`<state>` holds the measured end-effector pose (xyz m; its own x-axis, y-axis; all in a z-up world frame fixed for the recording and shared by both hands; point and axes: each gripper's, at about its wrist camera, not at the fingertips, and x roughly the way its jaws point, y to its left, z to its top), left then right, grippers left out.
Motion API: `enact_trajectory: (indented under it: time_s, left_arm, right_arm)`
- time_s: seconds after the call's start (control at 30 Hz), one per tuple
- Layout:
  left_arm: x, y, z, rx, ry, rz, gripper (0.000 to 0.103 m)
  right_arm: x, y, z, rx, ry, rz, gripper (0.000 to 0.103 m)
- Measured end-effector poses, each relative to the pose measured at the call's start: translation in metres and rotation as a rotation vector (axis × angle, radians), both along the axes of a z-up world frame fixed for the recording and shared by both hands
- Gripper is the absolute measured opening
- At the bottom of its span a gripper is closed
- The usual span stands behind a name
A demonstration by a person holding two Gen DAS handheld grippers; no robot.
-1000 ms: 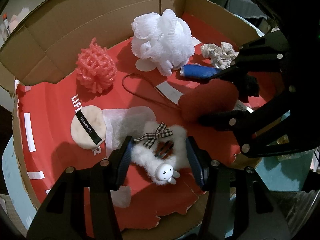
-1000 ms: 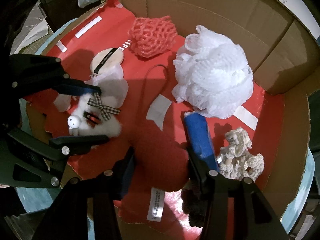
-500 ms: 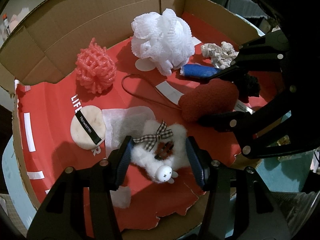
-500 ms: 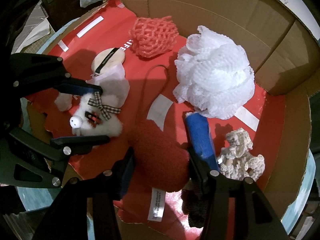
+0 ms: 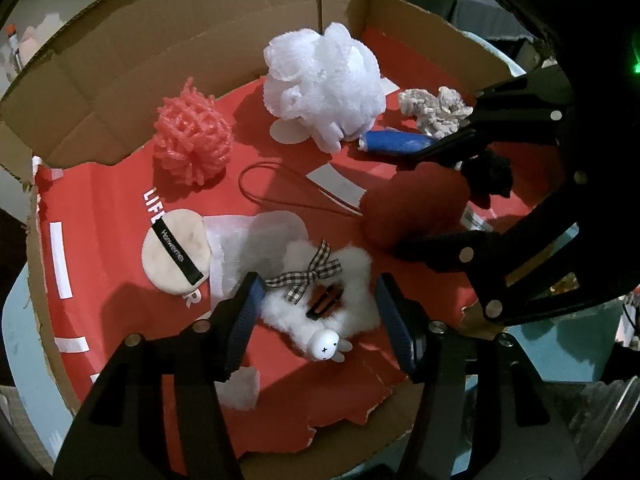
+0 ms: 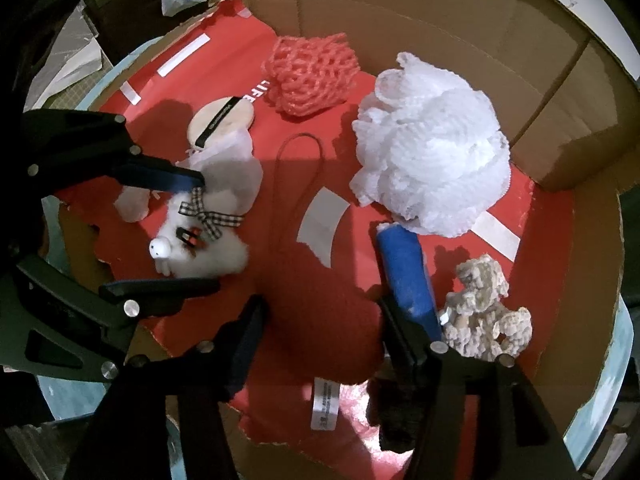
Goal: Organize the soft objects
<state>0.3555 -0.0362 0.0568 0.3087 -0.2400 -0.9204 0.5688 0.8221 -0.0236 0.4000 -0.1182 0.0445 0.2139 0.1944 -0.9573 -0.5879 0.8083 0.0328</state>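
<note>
The left gripper (image 5: 318,306) stands spread around the fluffy white plush (image 5: 320,304); the right gripper (image 6: 320,320) stands spread around the red plush (image 6: 320,300), neither visibly squeezing. Judging by this, sorting has barely begun: everything lies loose on the red cardboard tray (image 5: 100,208). Beyond the white plush sit one powder puff (image 5: 176,256), one coral net ball (image 5: 194,140), one white bath pouf (image 5: 324,88) and one grey knitted piece (image 5: 434,108).
</note>
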Motion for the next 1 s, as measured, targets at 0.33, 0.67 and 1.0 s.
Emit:
enact_trajectory:
  time_s: [0.33, 0.67, 1.0]
  left_arm:
    - [-0.015, 0.014, 0.025, -0.049, -0.051, 0.043, 0.073]
    - [-0.043, 0.029, 0.054, -0.122, -0.129, 0.126, 0.077]
    - [-0.074, 0.033, 0.082, -0.196, -0.274, 0.245, 0.090]
  right_arm:
    - [-0.010, -0.011, 0.029, 0.045, -0.054, -0.058, 0.081]
    - [-0.033, -0.030, 0.067, 0.097, -0.144, -0.141, 0.098]
    - [-0.070, -0.054, 0.097, 0.127, -0.265, -0.228, 0.103]
